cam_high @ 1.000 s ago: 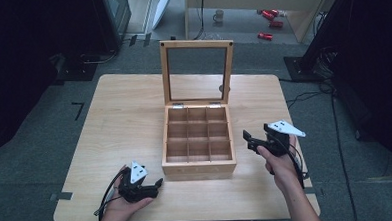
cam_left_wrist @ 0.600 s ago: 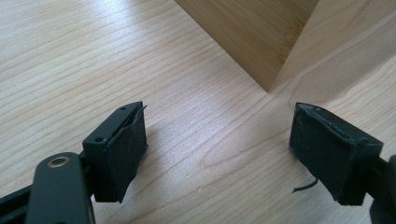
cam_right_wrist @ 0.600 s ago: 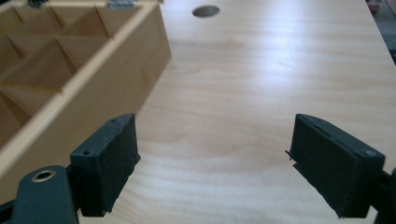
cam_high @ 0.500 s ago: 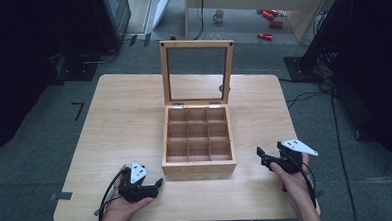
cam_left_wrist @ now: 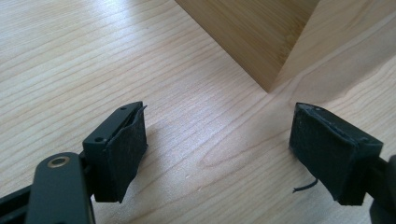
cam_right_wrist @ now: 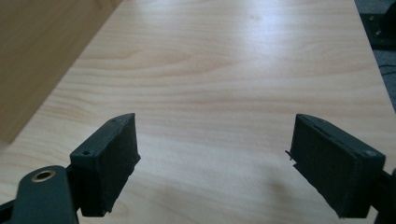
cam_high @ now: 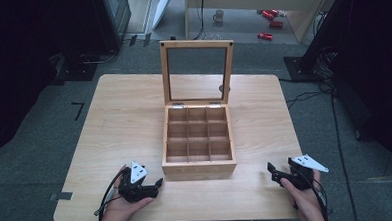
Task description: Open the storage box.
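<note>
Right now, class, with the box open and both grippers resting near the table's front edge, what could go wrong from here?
1. The glass-paned lid stands upright on its hinges; a knock from either gripper could slam it shut or tip the wooden box.
2. The left gripper, jaws open, sits close to the box's front corner and could bump it when lifted.
3. The right gripper rests near the table edge, and its trailing cable might snag.

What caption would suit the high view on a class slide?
Open, empty wooden box on a table, left gripper and right gripper resting open beside it.
</note>
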